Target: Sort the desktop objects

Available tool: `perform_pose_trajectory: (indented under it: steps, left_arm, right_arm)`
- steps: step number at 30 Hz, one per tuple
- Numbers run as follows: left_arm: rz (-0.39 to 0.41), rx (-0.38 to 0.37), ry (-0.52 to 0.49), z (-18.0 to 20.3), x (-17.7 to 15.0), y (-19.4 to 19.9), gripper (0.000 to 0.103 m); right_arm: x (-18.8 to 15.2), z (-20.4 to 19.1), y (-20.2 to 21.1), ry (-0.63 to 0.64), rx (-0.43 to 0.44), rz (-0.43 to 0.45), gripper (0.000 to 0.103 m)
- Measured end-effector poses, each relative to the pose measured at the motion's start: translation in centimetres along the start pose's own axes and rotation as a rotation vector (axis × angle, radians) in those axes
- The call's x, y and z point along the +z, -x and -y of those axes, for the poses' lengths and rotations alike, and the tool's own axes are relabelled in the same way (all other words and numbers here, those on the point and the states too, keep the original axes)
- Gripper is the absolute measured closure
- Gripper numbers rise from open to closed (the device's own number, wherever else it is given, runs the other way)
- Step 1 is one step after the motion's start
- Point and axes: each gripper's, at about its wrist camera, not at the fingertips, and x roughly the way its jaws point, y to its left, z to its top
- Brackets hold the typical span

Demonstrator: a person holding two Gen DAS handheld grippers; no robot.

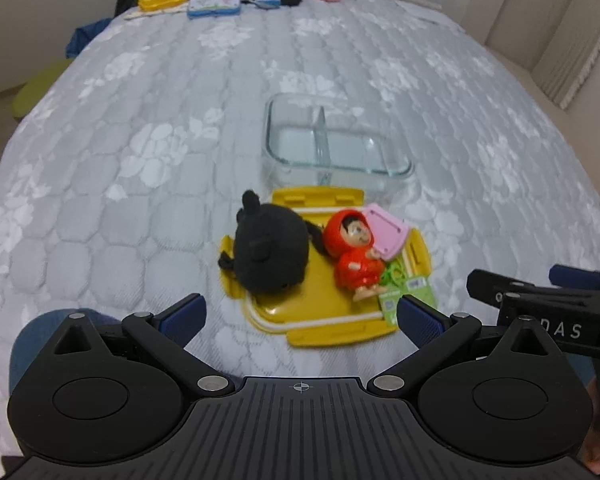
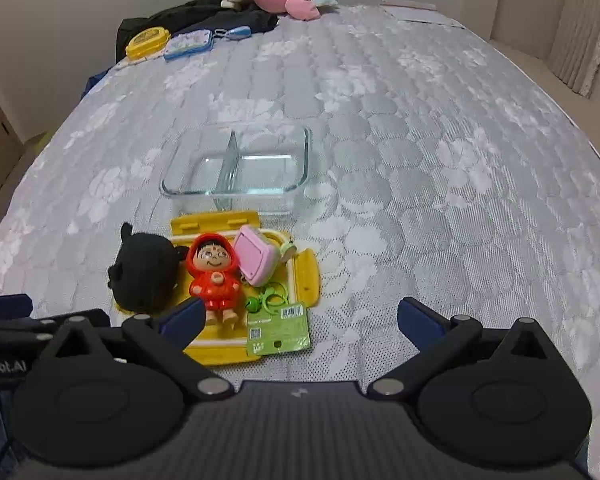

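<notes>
- Four small things crowd the yellow lid [image 2: 300, 276]: black plush [image 2: 146, 276], red-hooded doll [image 2: 216, 276], pink case [image 2: 256, 260], green carded charm [image 2: 278, 330].
- Divided glass container [image 2: 240, 172] sits just behind, both compartments bare, likely meant for sorting.
- Left gripper [image 1: 300, 316] and right gripper [image 2: 300, 316] hover nearby, jaws spread, holding nothing.

A: What is the left tongs [image 1: 300, 314] body looking like?

B: Matte black is covering it, with a ribbed plate at 6 o'clock carrying a small crosshair mark. Two round discs are sitting at 7 and 5 o'clock, silver screws are shining on the linkages, and blue pads [image 1: 184, 314] are lining the fingers.

A: And the right tongs [image 2: 300, 314]?

B: The same black build is showing, with blue pads [image 2: 414, 316]. White lettering is appearing on its casing.
</notes>
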Motion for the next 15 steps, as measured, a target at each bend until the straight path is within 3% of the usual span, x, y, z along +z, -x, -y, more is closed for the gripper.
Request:
perform_pose_trajectory:
  steps: [15]
  left_arm:
    - [-0.037,0.083,0.04,-1.4,0.1,-0.5,0.0]
  right_arm:
    - [-0.8,-0.7,-0.9,0.023,0.003,-0.03,0.0]
